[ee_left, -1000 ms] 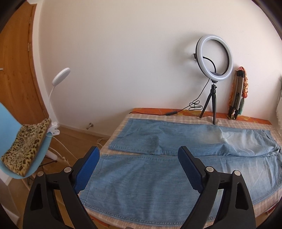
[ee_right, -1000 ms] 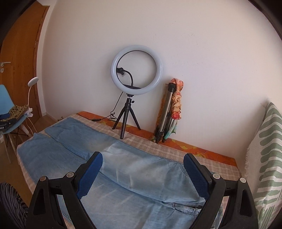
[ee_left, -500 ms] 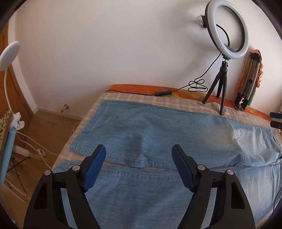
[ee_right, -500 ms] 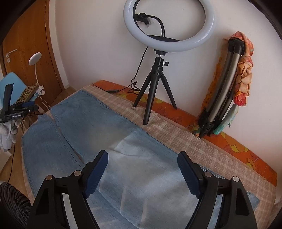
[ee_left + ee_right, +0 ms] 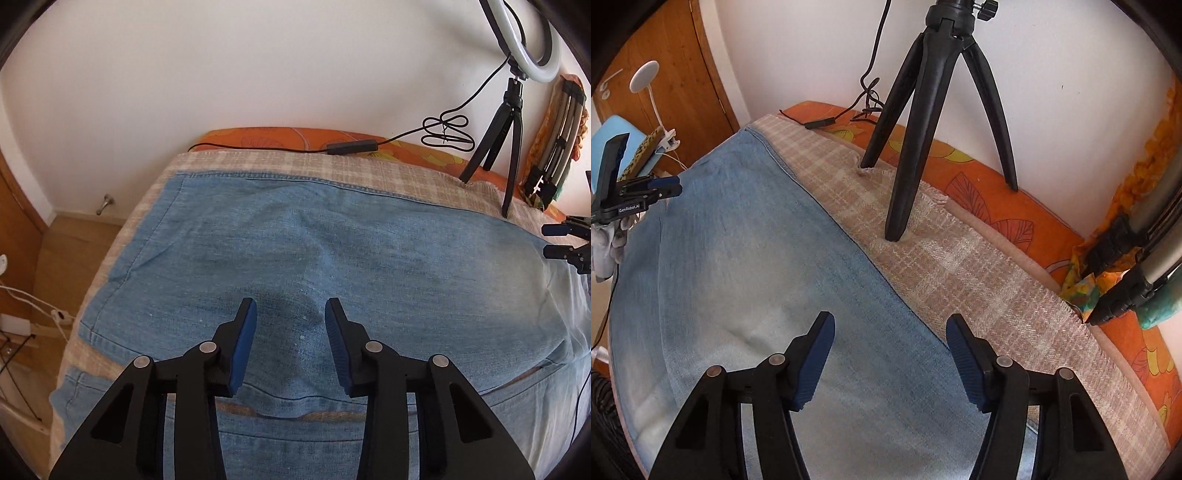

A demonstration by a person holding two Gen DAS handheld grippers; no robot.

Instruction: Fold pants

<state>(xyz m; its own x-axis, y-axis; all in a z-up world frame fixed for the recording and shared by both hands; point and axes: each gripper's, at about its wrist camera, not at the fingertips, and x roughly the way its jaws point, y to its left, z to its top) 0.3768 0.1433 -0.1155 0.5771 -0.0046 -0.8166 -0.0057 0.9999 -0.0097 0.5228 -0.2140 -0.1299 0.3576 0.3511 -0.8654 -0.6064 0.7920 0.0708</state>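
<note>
Light blue jeans [image 5: 332, 258] lie flat on a checked beige blanket [image 5: 295, 162] on the bed, legs spread apart. My left gripper [image 5: 290, 314] is open and empty, close above the far leg near its hem end. My right gripper [image 5: 890, 328] is open and empty, low over the far leg's faded upper part [image 5: 757, 295] near its far edge. The right gripper also shows at the right edge of the left wrist view [image 5: 565, 243]; the left gripper shows at the left of the right wrist view [image 5: 635, 192].
A ring light on a black tripod [image 5: 923, 110] stands on the blanket by the wall, its cable [image 5: 369, 146] trailing along the orange mattress [image 5: 1015, 206]. A folded tripod wrapped in cloth [image 5: 554, 147] leans at the right. A chair, lamp and door [image 5: 665, 92] are left of the bed.
Both grippers have moved forward and down toward the far leg of the jeans. Both have narrowed their opening, the left more than the right.
</note>
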